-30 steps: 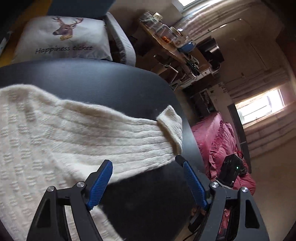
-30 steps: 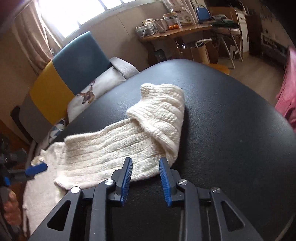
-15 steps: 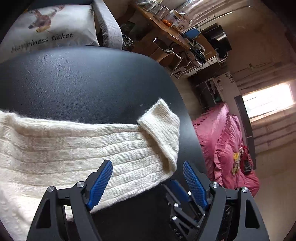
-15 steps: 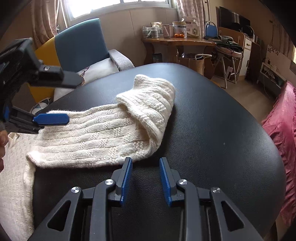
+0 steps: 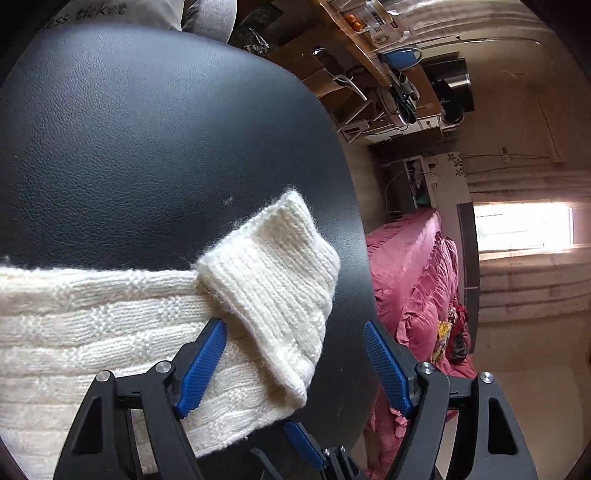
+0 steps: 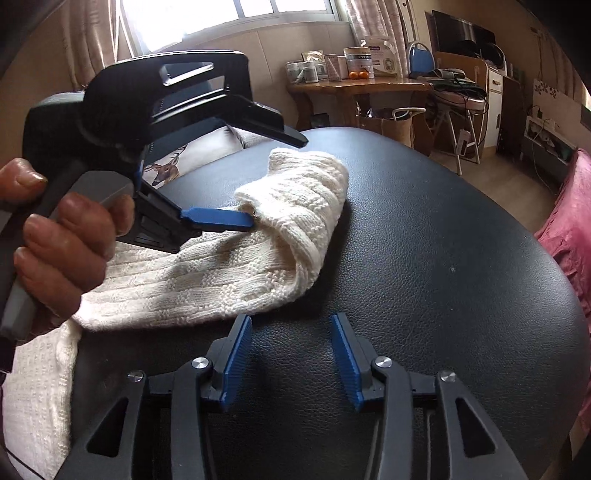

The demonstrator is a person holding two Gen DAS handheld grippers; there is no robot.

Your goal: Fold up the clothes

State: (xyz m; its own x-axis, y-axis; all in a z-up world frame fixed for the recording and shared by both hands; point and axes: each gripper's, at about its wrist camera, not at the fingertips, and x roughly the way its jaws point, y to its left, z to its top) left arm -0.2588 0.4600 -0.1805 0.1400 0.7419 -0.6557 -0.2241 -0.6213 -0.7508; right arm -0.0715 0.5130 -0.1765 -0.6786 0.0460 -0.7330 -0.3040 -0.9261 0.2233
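Both grippers stand spread with nothing between their blue ribbed pads. Left gripper point(image 5: 293, 363) is opened wide over the turned-back cuff point(image 5: 275, 284) of a cream cable-knit sweater sleeve point(image 6: 229, 269); its left finger point(image 5: 201, 363) lies against the knit just beside the cuff's fold, and its right finger hangs above bare table beyond the cuff. In the right wrist view the same tool shows from the side, held by a person's hand point(image 6: 62, 243), one blue pad touching the edge of the fold. Right gripper point(image 6: 291, 354) is parted to a moderate gap and hovers over the table just in front of the sleeve's near edge, its left pad point(image 6: 236, 360) close to the wool; whether it touches cannot be told. The sleeve is thick, fuzzy wool with raised ribs and block patterns, lying flat and running away to the left of both grippers. It rests on a rounded black table point(image 6: 443, 277) with a pebbled, leather-like skin. Beyond the right gripper stand a wooden side table point(image 6: 354, 86) crowded with jars and boxes, a bright window point(image 6: 236, 11) with curtains, and a cushion printed with a deer point(image 6: 168, 168). A pink ruffled bedspread point(image 5: 417, 288) lies to the right of the left gripper.
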